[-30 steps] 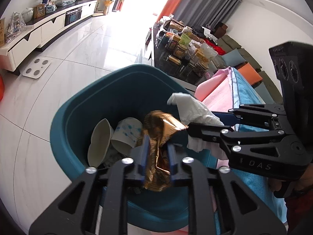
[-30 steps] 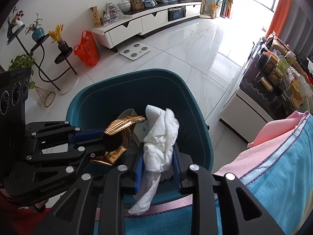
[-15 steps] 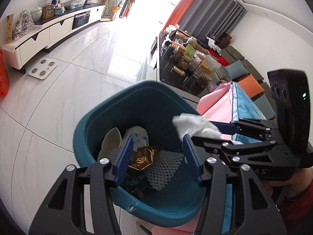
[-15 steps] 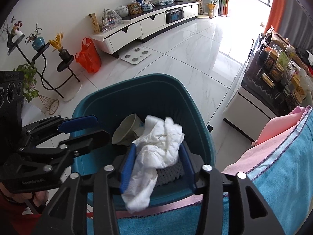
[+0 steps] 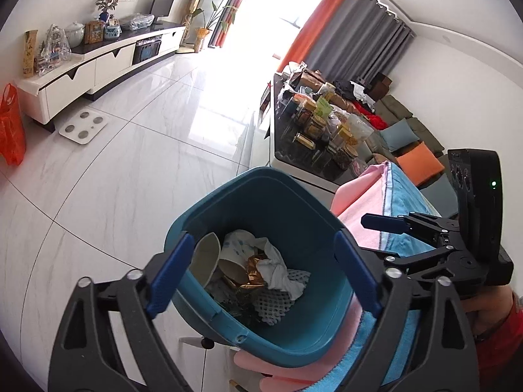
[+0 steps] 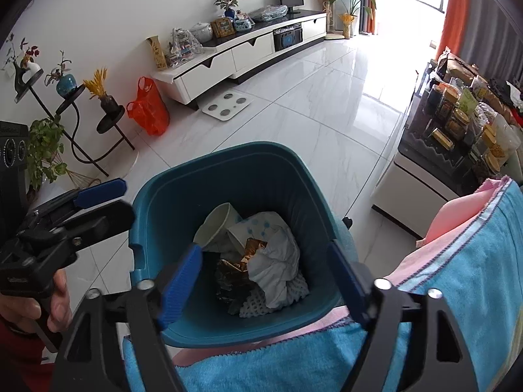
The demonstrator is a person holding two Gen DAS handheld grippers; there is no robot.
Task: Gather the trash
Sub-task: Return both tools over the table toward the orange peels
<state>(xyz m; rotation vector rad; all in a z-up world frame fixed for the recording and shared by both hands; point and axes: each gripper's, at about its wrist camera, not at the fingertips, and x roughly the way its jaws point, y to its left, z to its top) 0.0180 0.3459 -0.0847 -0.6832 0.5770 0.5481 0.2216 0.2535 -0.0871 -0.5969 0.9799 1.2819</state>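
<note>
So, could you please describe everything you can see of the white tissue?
The tissue is crumpled white paper, twisted into a loose wad. It lies free in the teal bin, on top of the pile, against the gold wrapper and over the white foam net. No fingers touch it.

A: What stands on the white marble-look tiled floor?
B: A teal trash bin, a white body scale in front of the long white TV cabinet, an orange plastic bag and a black plant stand.

A: And beside the bin?
B: A surface draped with a blue towel over pink cloth; its edge meets the bin's near rim.
</note>
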